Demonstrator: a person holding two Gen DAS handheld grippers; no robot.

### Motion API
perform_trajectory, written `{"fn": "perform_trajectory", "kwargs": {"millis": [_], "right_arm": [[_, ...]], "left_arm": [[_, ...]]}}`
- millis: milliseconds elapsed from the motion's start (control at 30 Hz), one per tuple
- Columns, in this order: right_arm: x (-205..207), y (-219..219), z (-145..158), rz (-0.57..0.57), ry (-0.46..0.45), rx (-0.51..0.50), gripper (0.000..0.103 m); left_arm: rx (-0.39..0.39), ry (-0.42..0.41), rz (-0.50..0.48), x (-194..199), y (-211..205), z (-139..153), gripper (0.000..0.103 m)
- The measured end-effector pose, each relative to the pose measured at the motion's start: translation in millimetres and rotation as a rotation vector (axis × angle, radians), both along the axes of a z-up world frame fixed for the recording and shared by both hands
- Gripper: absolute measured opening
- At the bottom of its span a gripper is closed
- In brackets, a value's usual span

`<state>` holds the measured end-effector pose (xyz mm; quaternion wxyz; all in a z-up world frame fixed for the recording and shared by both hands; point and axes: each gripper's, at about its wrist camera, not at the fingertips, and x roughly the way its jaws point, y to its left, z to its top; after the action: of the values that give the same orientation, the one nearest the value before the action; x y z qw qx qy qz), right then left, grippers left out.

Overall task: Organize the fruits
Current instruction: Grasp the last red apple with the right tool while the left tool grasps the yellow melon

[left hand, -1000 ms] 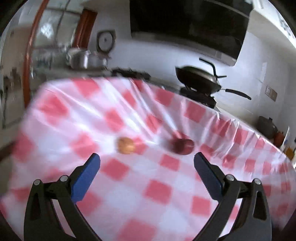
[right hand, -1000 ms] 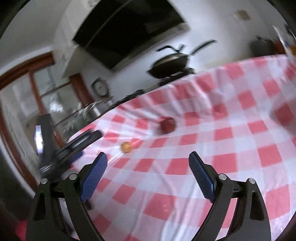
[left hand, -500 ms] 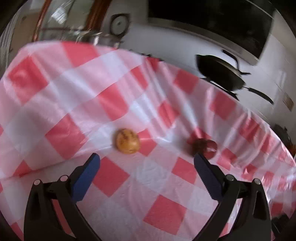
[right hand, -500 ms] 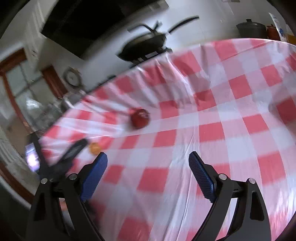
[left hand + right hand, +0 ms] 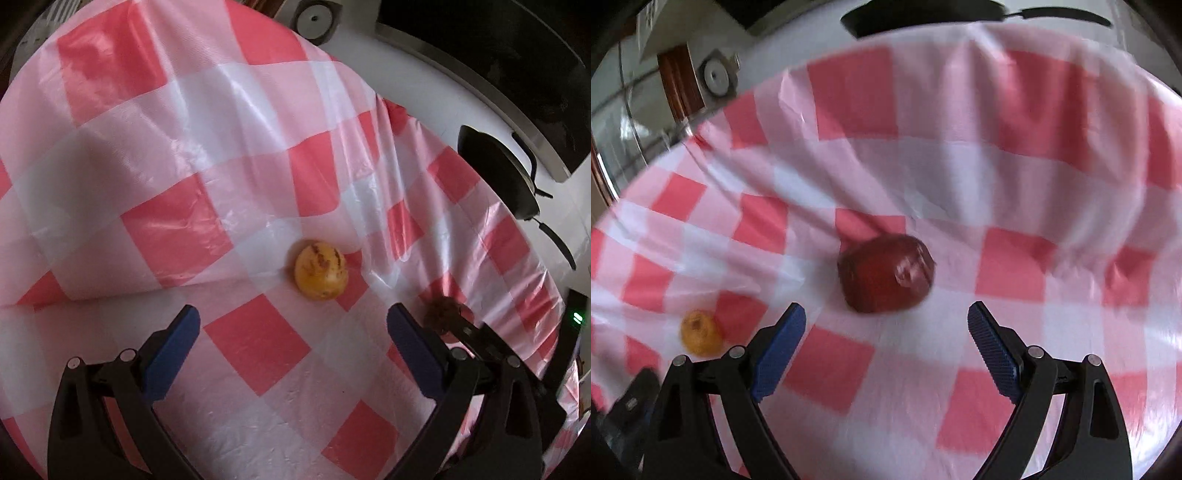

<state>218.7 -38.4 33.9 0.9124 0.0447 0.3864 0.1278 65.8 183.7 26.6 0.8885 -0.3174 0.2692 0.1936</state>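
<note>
A small yellow-orange fruit with brown marks lies on the red-and-white checked tablecloth, just ahead of my open left gripper and slightly right of its centre line. A dark red apple sits directly ahead of my open right gripper, close to its fingertips. In the right wrist view the yellow-orange fruit shows at lower left. The left wrist view shows the red apple partly hidden behind the right gripper's finger. Both grippers hold nothing.
A black wok stands on a stove beyond the table's far edge. A round gauge-like object sits against the white wall. The plastic cloth is wrinkled and folds upward near the far edge.
Both grippers moved down and forward toward the table. The yellow-orange fruit now sits near the left fingertips, the red apple near the right fingertips. Both jaws stayed open.
</note>
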Motion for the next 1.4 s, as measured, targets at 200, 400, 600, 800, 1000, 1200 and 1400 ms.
{"fn": "perform_trajectory", "kwargs": {"millis": [200, 400, 600, 800, 1000, 1200, 1400], "right_arm": [[35, 15, -13, -0.002, 0.057, -0.052, 0.087], [46, 25, -20, -0.002, 0.074, -0.124, 0.062], [19, 5, -16, -0.047, 0.049, -0.032, 0.059], [-38, -43, -5, -0.152, -0.042, 0.199, 0.059], [-42, -66, 3, -0.2, -0.143, 0.302, 0.059], [-45, -72, 0, -0.199, -0.128, 0.348, 0.059], [-51, -84, -2, -0.2, -0.113, 0.403, 0.06]], "left_arm": [[0.013, 0.009, -0.013, 0, -3, 1, 0.101], [0.009, 0.015, -0.015, 0, -4, -1, 0.101], [0.015, 0.03, -0.038, 3, -5, -2, 0.101], [0.042, 0.047, -0.058, 5, -11, -2, 0.101], [0.061, 0.077, -0.074, 9, -14, 0, 0.101], [0.166, 0.107, -0.096, 20, -25, 8, 0.098], [0.268, 0.185, -0.102, 66, -19, 14, 0.083]]}}
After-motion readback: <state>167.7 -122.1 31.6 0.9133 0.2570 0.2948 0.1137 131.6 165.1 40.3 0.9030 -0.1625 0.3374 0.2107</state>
